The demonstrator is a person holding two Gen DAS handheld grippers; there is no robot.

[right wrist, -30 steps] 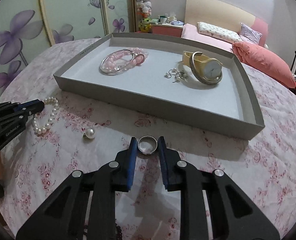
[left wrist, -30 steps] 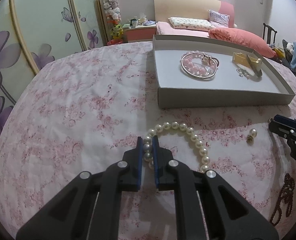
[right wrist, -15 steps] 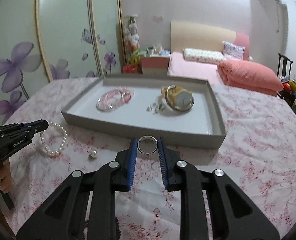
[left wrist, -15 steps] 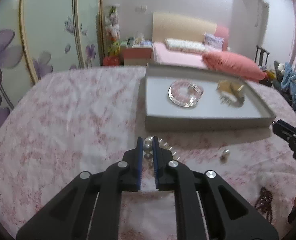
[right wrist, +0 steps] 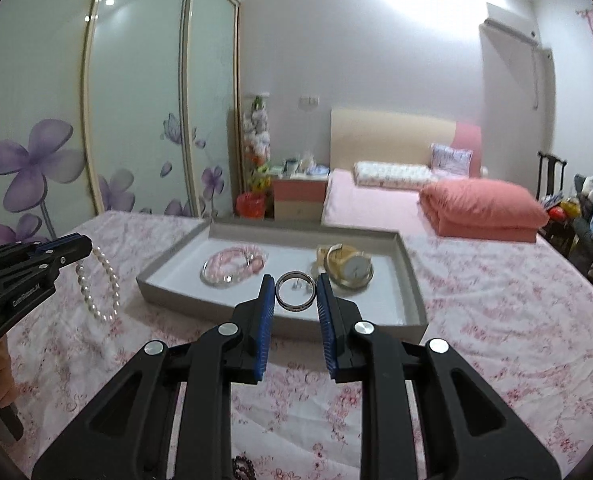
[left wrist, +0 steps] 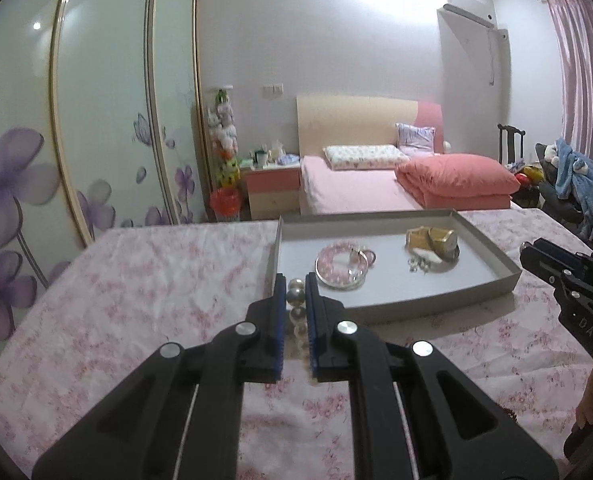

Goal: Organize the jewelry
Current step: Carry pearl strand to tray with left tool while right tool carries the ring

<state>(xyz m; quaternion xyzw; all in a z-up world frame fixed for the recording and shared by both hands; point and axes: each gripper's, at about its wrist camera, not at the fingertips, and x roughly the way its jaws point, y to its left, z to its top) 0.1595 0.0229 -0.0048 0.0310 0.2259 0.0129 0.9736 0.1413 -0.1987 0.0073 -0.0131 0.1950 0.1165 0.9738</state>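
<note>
Pearl bracelet (right wrist: 101,286), round glossy beads, pinched in left gripper (left wrist: 295,294), dangling above floral cloth beside shallow grey tray (right wrist: 410,280). Smooth silver ring (right wrist: 295,291) clamped upright in right gripper (right wrist: 295,294), before tray. Inside tray: pink bead bracelet (right wrist: 236,266), gold round-faced watch (right wrist: 350,270).

Tray (right wrist: 176,286) front wall stands ahead; open floor right of watch (right wrist: 350,270)
</note>
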